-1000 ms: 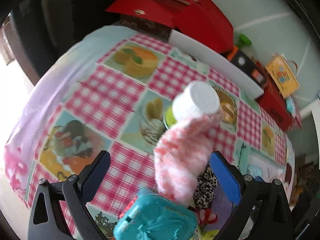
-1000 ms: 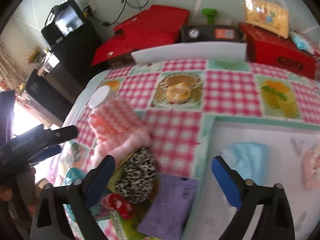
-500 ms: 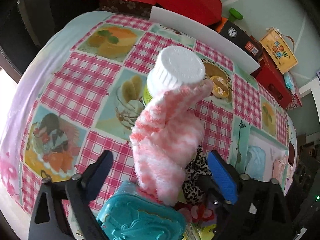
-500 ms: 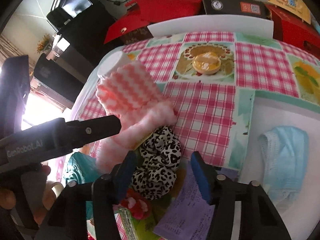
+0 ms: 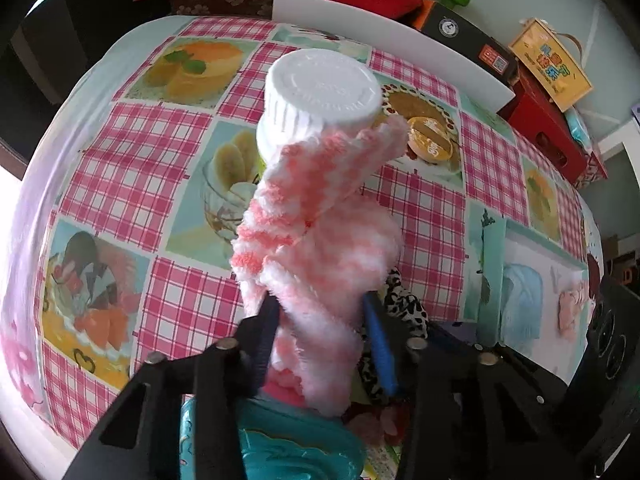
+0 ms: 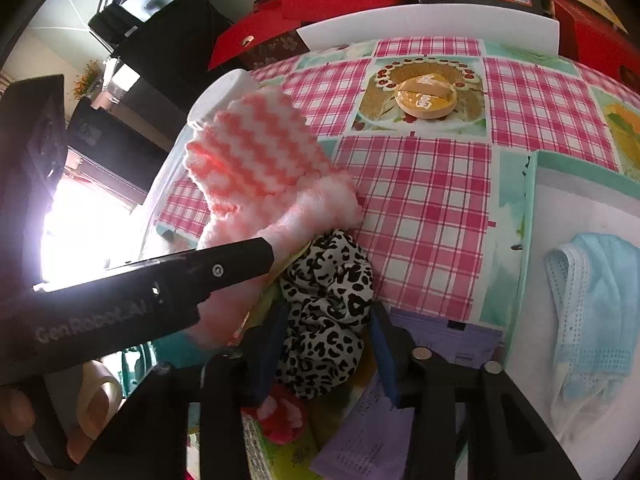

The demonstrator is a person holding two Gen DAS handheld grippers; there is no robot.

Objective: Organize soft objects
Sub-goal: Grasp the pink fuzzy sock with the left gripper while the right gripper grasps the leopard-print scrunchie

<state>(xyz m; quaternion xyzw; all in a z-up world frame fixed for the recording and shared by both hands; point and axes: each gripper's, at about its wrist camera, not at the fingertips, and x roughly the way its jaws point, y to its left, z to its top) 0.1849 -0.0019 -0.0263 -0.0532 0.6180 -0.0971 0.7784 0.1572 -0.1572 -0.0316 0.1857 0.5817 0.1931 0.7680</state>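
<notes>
Right wrist alone shows blue mask (image 6: pixel 596 312), right tool (image 6: pixel 328 344) pinching scrunchie (image 6: pixel 326 320)

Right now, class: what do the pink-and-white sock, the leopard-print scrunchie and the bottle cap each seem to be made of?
Pink-and-white sock: fuzzy knitted yarn, matte; loose fluffy pile shows at its edges.
Leopard-print scrunchie: thin woven fabric, probably over elastic; it bunches in soft gathers.
Bottle cap: white moulded plastic, smooth, slightly glossy; ribbed rim.
</notes>
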